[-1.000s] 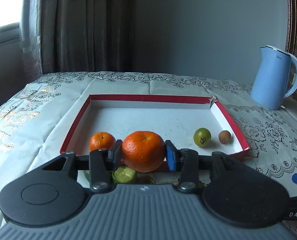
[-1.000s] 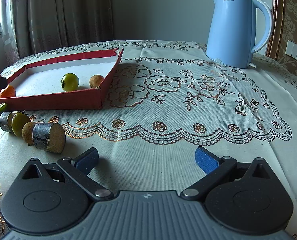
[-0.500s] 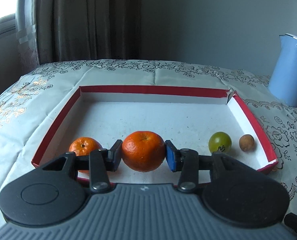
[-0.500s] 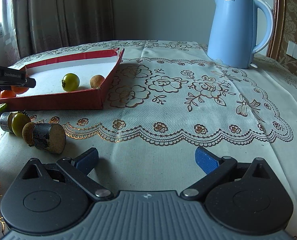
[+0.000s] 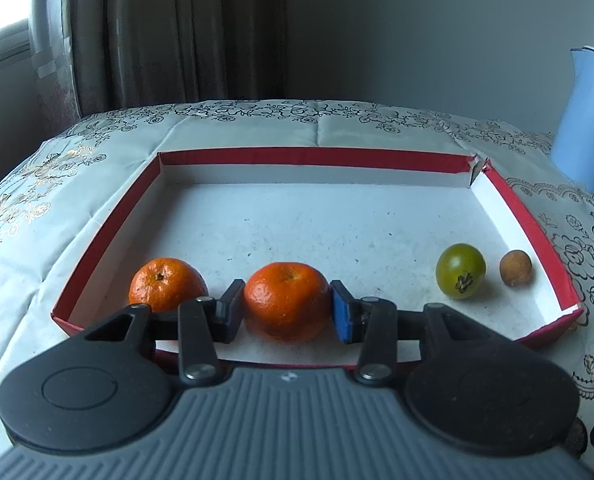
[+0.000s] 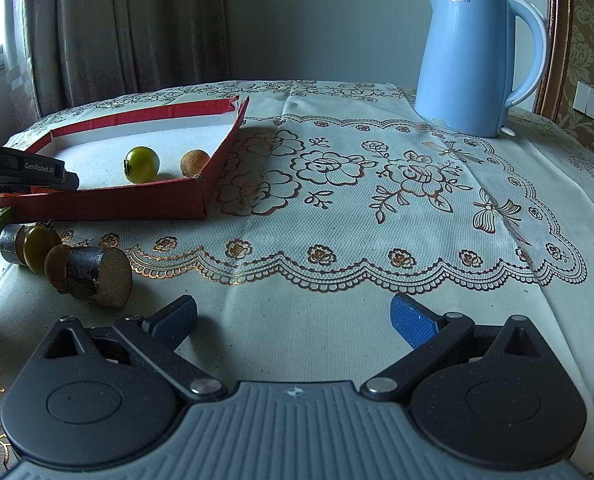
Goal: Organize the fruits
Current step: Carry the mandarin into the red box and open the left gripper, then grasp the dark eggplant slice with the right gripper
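My left gripper [image 5: 285,312] is shut on an orange mandarin [image 5: 287,300] and holds it low over the near part of the red-rimmed white tray [image 5: 313,158]. A second mandarin [image 5: 167,284] lies in the tray to its left. A green tomato [image 5: 460,270] and a small brown longan [image 5: 516,267] lie at the tray's right. My right gripper [image 6: 293,322] is open and empty over the tablecloth, right of the tray [image 6: 109,202]. The left gripper's body [image 6: 21,168] shows at the far left there.
Outside the tray's near wall lies a row of green and brown fruits between dark cylinders [image 6: 97,274]. A blue kettle [image 6: 473,60] stands at the back right, also in the left wrist view [image 5: 589,120]. Curtains hang behind the table.
My left gripper has carried the mandarin forward over the tray's near wall and lowered it inside. The right gripper has not moved.
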{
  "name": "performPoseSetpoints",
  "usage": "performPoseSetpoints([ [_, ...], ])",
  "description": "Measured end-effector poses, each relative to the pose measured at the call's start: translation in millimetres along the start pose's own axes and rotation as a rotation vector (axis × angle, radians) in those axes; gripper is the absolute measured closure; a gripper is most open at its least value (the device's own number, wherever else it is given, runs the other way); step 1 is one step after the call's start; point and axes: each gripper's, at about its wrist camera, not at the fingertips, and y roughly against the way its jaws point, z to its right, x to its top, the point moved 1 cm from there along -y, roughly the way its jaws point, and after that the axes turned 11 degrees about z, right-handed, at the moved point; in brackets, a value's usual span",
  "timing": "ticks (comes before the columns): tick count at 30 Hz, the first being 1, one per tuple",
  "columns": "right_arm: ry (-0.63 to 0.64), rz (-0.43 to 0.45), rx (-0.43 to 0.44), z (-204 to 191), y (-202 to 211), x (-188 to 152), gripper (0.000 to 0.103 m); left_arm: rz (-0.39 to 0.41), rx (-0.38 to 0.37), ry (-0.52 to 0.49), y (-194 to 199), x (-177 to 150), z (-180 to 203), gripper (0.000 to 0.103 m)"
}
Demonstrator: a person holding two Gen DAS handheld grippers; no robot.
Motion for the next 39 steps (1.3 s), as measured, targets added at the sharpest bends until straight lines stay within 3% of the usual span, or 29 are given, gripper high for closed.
performPoseSetpoints([
  [8,0.0,0.0,0.0,0,0,0,0.0,0.003,0.007,-0.005,1,0,1,0.06],
  [10,0.0,0.0,0.001,0,0,0,0.0,0.018,0.024,-0.007,3,0,1,0.04],
  [12,0.0,0.0,0.001,0,0,0,0.0,0.038,0.011,0.007,8,1,-2,0.028],
  [19,0.0,0.001,0.001,1,0,0,0.0,0.161,-0.002,-0.037,58,5,-13,0.0],
  [23,0.0,0.001,0.002,1,0,0,0.0,0.197,0.014,-0.077,90,-4,-32,0.0],
  [30,-0.03,0.011,0.018,3,1,1,0.0,0.125,0.09,0.003,124,-35,-74,0.0],
  [35,-0.1,0.096,0.153,8,12,1,0.0,0.052,0.172,-0.004,128,-57,-91,0.0],
  [39,-0.04,0.174,0.198,-8,27,5,0.0,0.003,0.172,-0.038,123,-70,-93,0.0],
])
